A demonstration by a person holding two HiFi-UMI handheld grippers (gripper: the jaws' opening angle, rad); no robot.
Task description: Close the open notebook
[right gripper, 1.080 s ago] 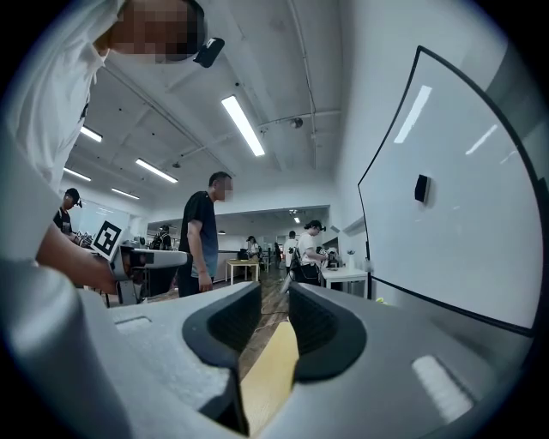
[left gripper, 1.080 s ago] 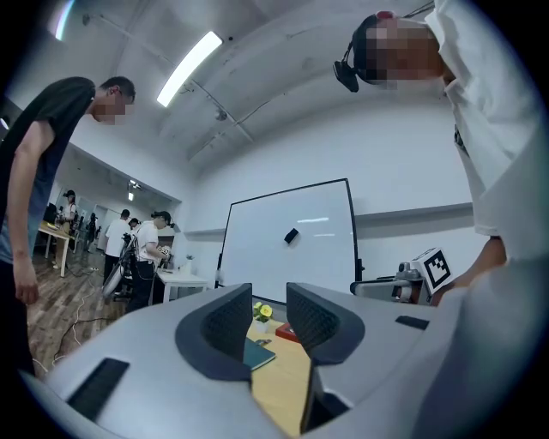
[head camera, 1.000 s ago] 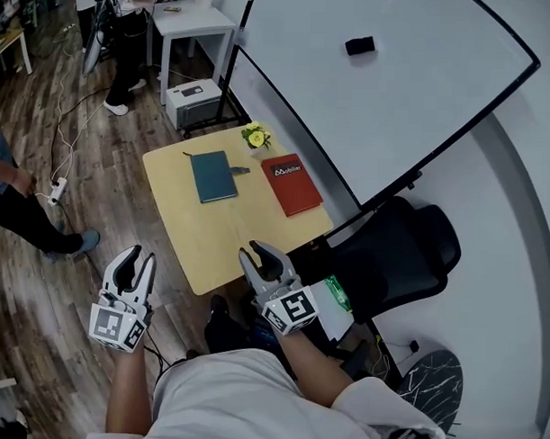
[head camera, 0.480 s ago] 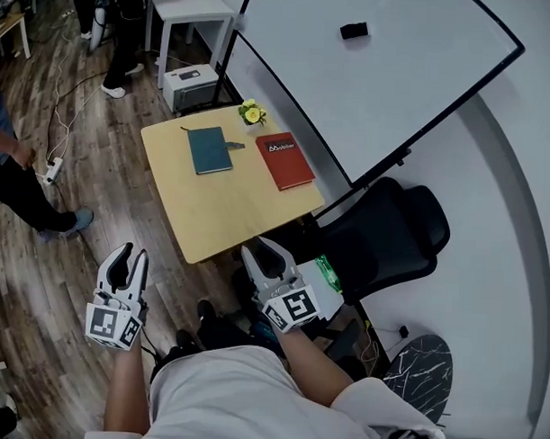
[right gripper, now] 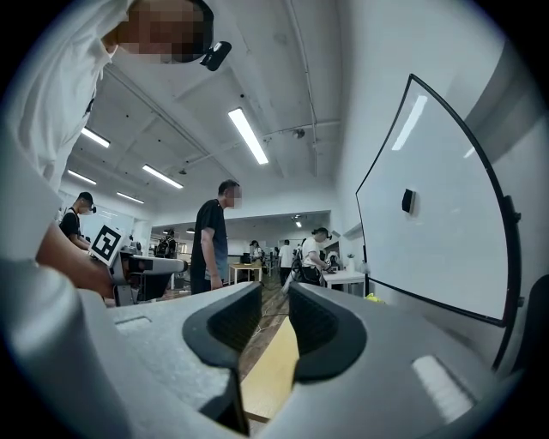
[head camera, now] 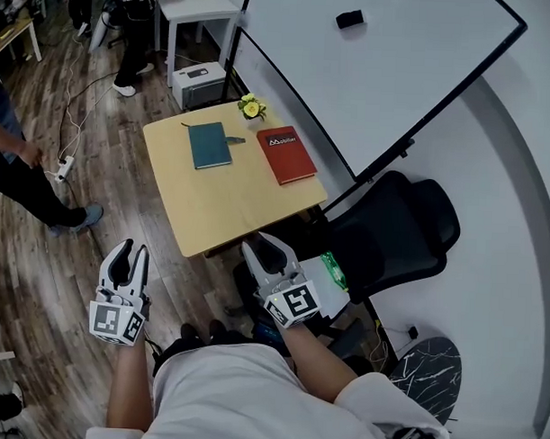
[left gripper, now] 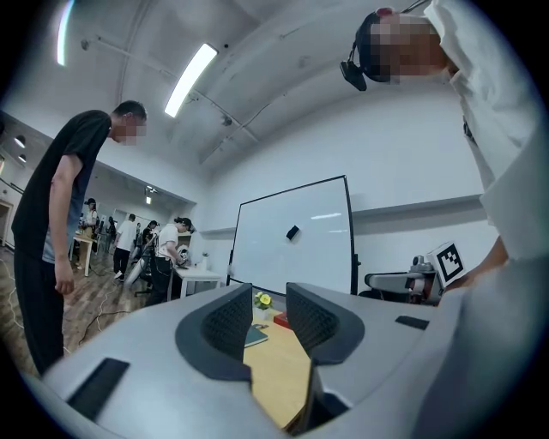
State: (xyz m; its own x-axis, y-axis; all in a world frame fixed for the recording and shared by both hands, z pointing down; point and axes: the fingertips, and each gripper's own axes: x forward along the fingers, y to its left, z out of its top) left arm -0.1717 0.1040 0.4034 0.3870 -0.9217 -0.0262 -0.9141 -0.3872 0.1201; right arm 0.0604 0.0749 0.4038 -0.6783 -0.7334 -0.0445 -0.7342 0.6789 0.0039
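The square table (head camera: pixel 223 212) has a light wooden top and stands on a plank floor (head camera: pixel 85 252). All items sit on its far half. A teal notebook (head camera: pixel 209 145) lies closed and flat. A small dark tab (head camera: pixel 236 140) lies just beside it, on the side facing a red notebook (head camera: pixel 289 155). That one is also closed and lies apart from the teal one. A pot of yellow flowers (head camera: pixel 252 108) stands at the far corner.
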